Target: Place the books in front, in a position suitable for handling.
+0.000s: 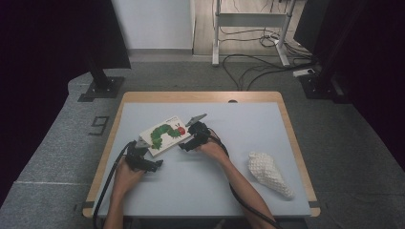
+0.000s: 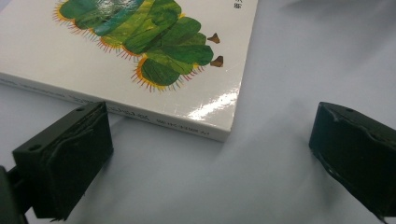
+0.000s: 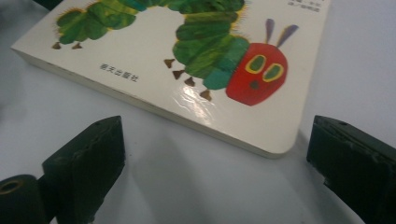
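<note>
White glossy board book with a green caterpillar on its cover (image 1: 165, 134) lies flat on the pale grey worktop (image 1: 200, 186), left of centre. Left claw (image 1: 141, 151) at the book's near-left corner, jaws apart, nothing gripped. Right claw (image 1: 187, 141) just beside the book's right corner, jaws apart, empty. White knitted cone-shaped cloth (image 1: 269, 174) lies well apart, right side.

The caterpillar board book (image 2: 140, 70) has a glossy, smooth cover that catches glare. The table top (image 1: 200, 181) is matt grey with a wooden rim. The white knitted cloth (image 1: 268, 172) looks nubbly.
</note>
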Action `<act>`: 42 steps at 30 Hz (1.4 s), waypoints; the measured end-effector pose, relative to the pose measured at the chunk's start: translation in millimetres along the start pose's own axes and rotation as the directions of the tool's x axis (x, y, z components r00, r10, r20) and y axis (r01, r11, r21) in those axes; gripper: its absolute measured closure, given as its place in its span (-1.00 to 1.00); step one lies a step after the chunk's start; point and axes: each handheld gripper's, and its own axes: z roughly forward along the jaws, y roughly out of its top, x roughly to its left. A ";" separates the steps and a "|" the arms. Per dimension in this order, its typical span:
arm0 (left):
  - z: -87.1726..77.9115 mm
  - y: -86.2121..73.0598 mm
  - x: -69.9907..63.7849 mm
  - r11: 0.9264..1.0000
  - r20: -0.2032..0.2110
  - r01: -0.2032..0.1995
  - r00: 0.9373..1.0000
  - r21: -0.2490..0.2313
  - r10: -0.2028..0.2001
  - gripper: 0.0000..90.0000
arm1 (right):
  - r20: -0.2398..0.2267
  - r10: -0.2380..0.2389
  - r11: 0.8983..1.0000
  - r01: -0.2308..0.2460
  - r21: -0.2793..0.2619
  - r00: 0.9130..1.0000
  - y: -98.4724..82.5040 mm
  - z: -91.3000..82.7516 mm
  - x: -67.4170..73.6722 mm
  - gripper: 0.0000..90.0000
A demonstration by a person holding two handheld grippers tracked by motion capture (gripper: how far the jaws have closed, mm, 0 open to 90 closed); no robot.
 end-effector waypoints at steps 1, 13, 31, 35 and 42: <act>-0.1 0.0 -0.2 1.000 0.002 -0.002 1.000 0.001 0.002 -1.00 | -0.012 -0.005 1.000 0.005 -0.007 1.000 0.0 0.0 1.1 -0.84; -1.0 0.1 -3.7 1.000 0.014 -0.011 1.000 0.014 0.011 -1.00 | -0.023 0.022 1.000 -0.022 0.000 0.999 -2.2 -4.5 2.8 -0.83; -4.6 -4.6 -20.5 0.999 0.043 -0.042 0.998 0.013 0.041 -1.00 | -0.032 0.008 1.000 -0.008 -0.008 0.999 -23.9 -24.4 17.4 -0.84; -5.9 -6.3 -25.9 0.999 0.047 -0.045 0.998 0.012 0.044 -1.00 | -0.035 0.007 1.000 -0.007 -0.013 0.999 -30.1 -29.8 21.7 -0.84; -9.3 -9.9 -38.6 0.998 0.062 -0.062 0.996 0.014 0.061 -1.00 | -0.039 0.004 1.000 -0.005 -0.017 0.999 -41.2 -40.4 29.2 -0.84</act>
